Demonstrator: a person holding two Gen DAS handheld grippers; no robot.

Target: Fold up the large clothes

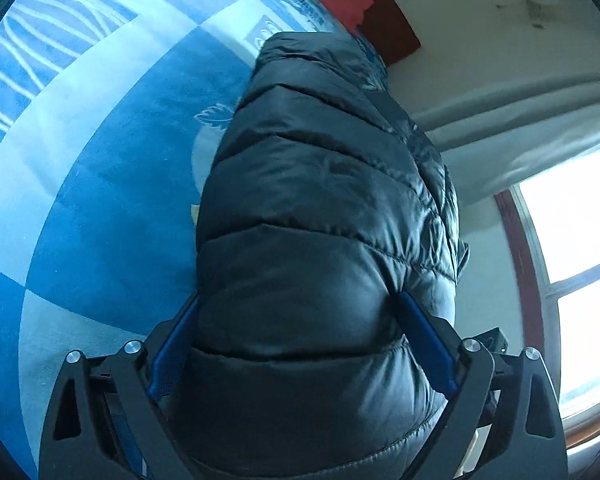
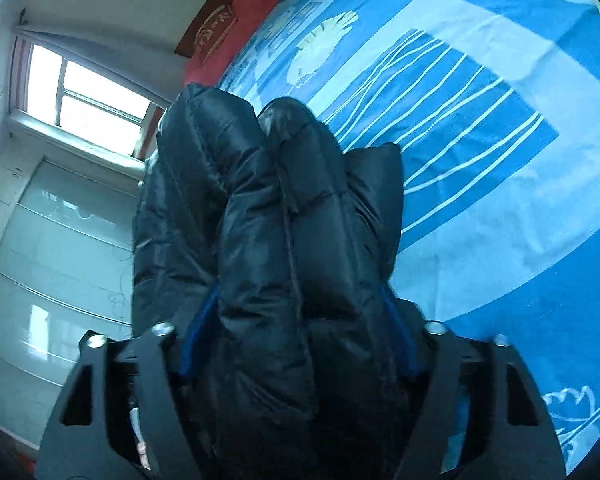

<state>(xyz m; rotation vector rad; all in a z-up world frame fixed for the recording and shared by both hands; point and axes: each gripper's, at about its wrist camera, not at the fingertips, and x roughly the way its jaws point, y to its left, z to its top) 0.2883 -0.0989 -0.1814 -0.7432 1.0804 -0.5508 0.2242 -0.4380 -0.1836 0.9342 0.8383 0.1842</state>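
Note:
A black quilted puffer jacket (image 1: 320,184) lies stretched away from me on the blue patterned bed sheet (image 1: 100,200). My left gripper (image 1: 300,300) stands wide open around its near end. The puffy fabric fills the gap and brushes both blue pads (image 1: 424,340), without being squeezed. In the right wrist view the jacket (image 2: 260,208) is bunched into thick upright folds. My right gripper (image 2: 300,296) is shut on that bundle, with the blue pads (image 2: 198,332) sunk into the fabric on both sides. The fingertips are partly hidden by the jacket.
The bed sheet (image 2: 480,160) spreads wide beside the jacket. A red pillow (image 2: 236,28) lies at the head of the bed against a dark wooden headboard (image 1: 392,28). A bright window (image 2: 88,92) and a glass-fronted wardrobe (image 2: 60,260) stand beyond the bed's edge.

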